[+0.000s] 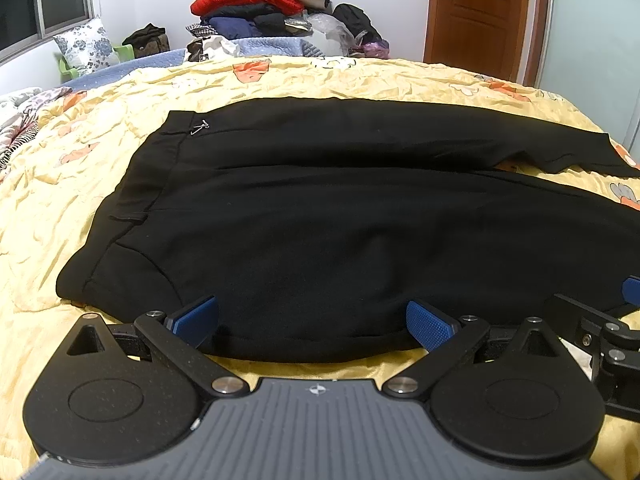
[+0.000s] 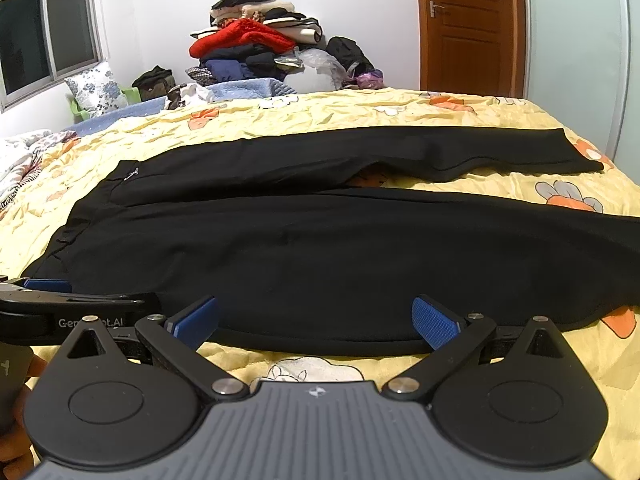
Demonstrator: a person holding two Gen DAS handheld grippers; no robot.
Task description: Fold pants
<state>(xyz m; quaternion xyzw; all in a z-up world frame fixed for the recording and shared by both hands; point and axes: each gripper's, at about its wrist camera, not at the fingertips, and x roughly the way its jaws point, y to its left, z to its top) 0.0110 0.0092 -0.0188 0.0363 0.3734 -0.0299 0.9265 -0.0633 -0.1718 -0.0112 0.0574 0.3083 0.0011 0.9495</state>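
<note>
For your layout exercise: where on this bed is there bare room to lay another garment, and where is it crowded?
Bare quilt lies between the pants and the clothes pile, and left of the waistband. A thin wedge shows between the legs. The near edge is crowded by both open grippers, left and right.

Home bedroom, bed with yellow quilt, piled clothes, wooden door

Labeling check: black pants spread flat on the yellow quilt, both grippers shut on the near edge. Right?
Not quite. Both grippers are open: the left gripper and right gripper have jaws spread wide at the near edge of the black pants, gripping nothing. Each wrist view shows it. The pants do lie on the yellow quilt.
</note>
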